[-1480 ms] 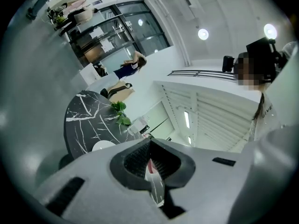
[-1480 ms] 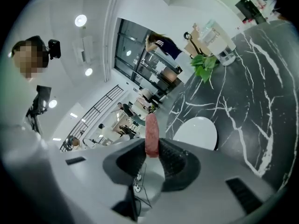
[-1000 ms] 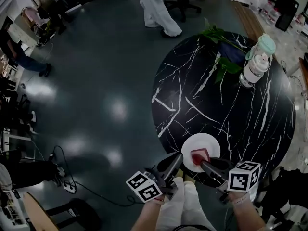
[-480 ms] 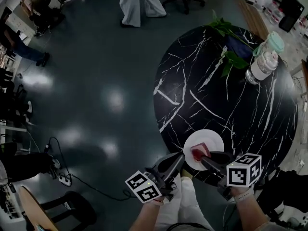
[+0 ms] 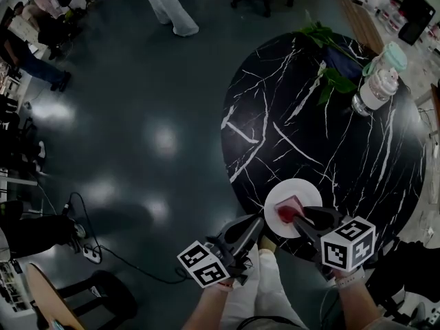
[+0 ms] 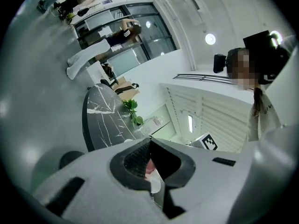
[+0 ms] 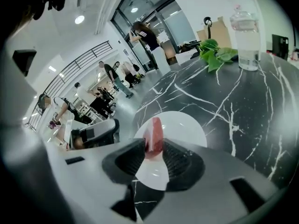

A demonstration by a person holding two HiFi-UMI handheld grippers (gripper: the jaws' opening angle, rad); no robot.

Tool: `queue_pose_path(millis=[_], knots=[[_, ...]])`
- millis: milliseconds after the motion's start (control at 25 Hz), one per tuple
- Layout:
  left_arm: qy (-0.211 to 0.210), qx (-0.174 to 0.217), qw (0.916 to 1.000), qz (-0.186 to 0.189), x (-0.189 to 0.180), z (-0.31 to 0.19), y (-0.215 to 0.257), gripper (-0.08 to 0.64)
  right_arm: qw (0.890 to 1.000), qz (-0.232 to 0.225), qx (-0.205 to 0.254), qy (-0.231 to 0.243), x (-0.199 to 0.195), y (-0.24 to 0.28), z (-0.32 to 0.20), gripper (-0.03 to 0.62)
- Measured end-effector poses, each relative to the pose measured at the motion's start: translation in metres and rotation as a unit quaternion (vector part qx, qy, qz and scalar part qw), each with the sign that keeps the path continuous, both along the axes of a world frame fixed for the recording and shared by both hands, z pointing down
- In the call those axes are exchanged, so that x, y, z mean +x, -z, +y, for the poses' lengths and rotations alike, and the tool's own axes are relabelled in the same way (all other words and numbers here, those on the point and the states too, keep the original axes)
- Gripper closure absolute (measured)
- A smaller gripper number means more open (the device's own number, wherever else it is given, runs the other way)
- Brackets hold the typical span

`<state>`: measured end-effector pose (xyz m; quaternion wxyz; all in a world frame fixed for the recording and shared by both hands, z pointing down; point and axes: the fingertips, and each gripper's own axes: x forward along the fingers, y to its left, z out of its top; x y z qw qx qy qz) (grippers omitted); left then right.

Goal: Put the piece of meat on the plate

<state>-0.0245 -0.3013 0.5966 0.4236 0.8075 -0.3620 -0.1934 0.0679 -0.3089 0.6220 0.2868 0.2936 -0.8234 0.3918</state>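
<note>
- My right gripper (image 7: 154, 148) has just been easing its jaws apart, with the piece of meat (image 7: 154, 130) on edge between them, touching both pads.
- The meat sits over the plate's (image 7: 187, 125) near half.
- My left gripper (image 6: 149, 141) is closed and empty, near the plate.

Glossy veined marble table (image 5: 309, 115); smooth glazed plate (image 5: 303, 190).

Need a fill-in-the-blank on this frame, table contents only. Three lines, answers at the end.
1. The white plate stands near the edge of a round black ____.
2. The red thing over the plate is a piece of ____.
3. On the far side, a clear bottle stands beside some green ____.

Missing words: table; meat; leaves.
</note>
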Motion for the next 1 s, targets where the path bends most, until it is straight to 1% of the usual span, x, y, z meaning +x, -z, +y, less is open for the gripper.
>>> queue_pose_path(millis=[240, 400, 480, 560, 640, 680, 760, 800, 1000], knots=[[-0.003, -0.001, 1.0, 0.008, 0.002, 0.008, 0.0, 0.552, 0.999, 0.016, 0.026, -0.011, 0.003, -0.002, -0.001, 0.482], [-0.007, 0.004, 0.9999, 0.009, 0.002, 0.012, 0.004, 0.552, 0.998, 0.038, 0.043, -0.017, 0.007, -0.008, -0.003, 0.463], [-0.008, 0.007, 0.9999, 0.009, 0.001, 0.013, 0.006, 0.552, 0.997, 0.039, 0.062, -0.021, 0.008, -0.005, -0.005, 0.459], [-0.007, 0.009, 0.9999, 0.007, -0.001, 0.014, 0.009, 0.552, 0.994, 0.037, 0.096, -0.024, 0.009, 0.007, -0.011, 0.454], [-0.005, 0.012, 0.9999, 0.006, -0.003, 0.014, 0.016, 0.552, 0.991, 0.015, 0.125, -0.034, 0.008, 0.026, -0.017, 0.454], [-0.004, 0.014, 0.9999, 0.005, -0.003, 0.014, 0.02, 0.552, 0.99, -0.009, 0.131, -0.043, 0.008, 0.037, -0.018, 0.454], [-0.006, 0.022, 0.9997, 0.003, -0.003, 0.012, 0.034, 0.552, 0.988, -0.067, 0.127, -0.062, 0.006, 0.06, -0.016, 0.454], [-0.009, 0.026, 0.9996, 0.001, -0.003, 0.012, 0.042, 0.552, 0.986, -0.087, 0.122, -0.069, 0.006, 0.07, -0.014, 0.454], [-0.033, 0.046, 0.9984, -0.007, 0.004, 0.016, 0.083, 0.552, 0.983, -0.122, 0.115, -0.072, 0.011, 0.107, 0.012, 0.456]])
